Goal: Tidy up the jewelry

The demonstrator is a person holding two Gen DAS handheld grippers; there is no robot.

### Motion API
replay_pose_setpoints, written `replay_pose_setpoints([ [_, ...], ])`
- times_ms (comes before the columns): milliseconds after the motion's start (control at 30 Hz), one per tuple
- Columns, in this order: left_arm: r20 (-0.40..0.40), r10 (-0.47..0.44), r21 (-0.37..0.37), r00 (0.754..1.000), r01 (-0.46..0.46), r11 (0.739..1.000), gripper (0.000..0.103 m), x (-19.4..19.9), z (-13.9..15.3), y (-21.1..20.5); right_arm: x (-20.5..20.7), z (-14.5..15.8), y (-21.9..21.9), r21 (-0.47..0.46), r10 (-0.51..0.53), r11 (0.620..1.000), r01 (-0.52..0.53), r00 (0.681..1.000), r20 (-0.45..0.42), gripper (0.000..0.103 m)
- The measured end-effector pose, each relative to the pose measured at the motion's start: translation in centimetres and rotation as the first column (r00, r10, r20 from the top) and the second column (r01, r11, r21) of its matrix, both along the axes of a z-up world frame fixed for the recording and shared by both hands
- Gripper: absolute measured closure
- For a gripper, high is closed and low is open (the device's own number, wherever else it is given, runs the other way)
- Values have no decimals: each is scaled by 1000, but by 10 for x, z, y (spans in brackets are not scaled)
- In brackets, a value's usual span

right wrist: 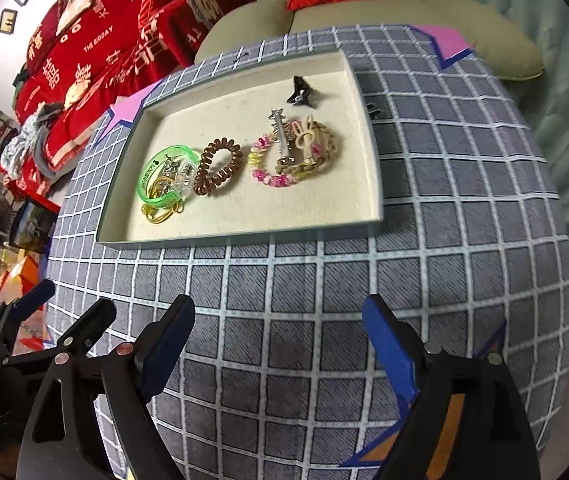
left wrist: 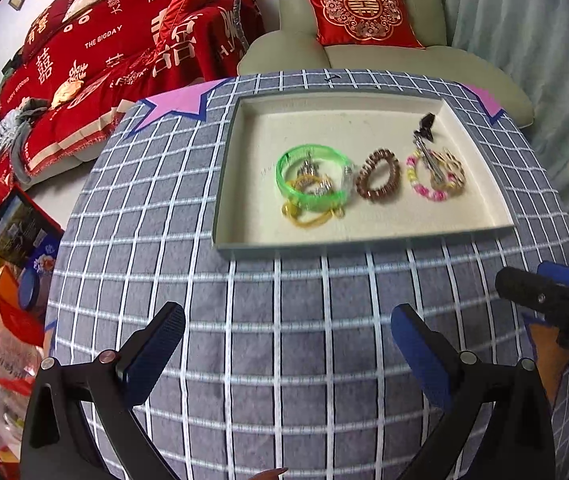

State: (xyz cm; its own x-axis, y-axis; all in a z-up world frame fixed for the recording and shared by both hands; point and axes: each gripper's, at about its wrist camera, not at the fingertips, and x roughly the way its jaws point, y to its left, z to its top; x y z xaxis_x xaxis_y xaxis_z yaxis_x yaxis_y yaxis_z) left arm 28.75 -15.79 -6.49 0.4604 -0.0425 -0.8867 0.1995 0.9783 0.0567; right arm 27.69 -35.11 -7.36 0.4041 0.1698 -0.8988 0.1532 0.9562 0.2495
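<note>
Jewelry sits gathered in shallow cream tray (right wrist: 368, 152) on checked desk (left wrist: 284, 340): green plastic bangle (right wrist: 164, 184), brown coil tie (right wrist: 218, 168), pink beaded bracelet (right wrist: 268, 172). Left hand-held gripper (left wrist: 288, 328) and right hand-held gripper (right wrist: 278, 320) both spread, empty. Judged near done.

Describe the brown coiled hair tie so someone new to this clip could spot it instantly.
Find the shallow cream tray on the checked tablecloth. The brown coiled hair tie lies mid-tray, between the green bangle and the pink-and-yellow beaded bracelet; only it is a spiral cord.

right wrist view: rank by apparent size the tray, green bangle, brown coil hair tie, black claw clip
1. tray
2. green bangle
3. brown coil hair tie, close to the bangle, so unsure
4. black claw clip
</note>
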Motion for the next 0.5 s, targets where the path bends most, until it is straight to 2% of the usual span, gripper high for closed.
replay_pose_setpoints([
  [133,-12,3,-10,1000,-3,1000,0,-16,0,4,-18,4,4,-53,-2,999,2,1000,5,15],
  [500,3,14,-35,1000,-14,999,0,-58,22,22,-69,32,10,-104,-50,993,56,997,59,15],
])
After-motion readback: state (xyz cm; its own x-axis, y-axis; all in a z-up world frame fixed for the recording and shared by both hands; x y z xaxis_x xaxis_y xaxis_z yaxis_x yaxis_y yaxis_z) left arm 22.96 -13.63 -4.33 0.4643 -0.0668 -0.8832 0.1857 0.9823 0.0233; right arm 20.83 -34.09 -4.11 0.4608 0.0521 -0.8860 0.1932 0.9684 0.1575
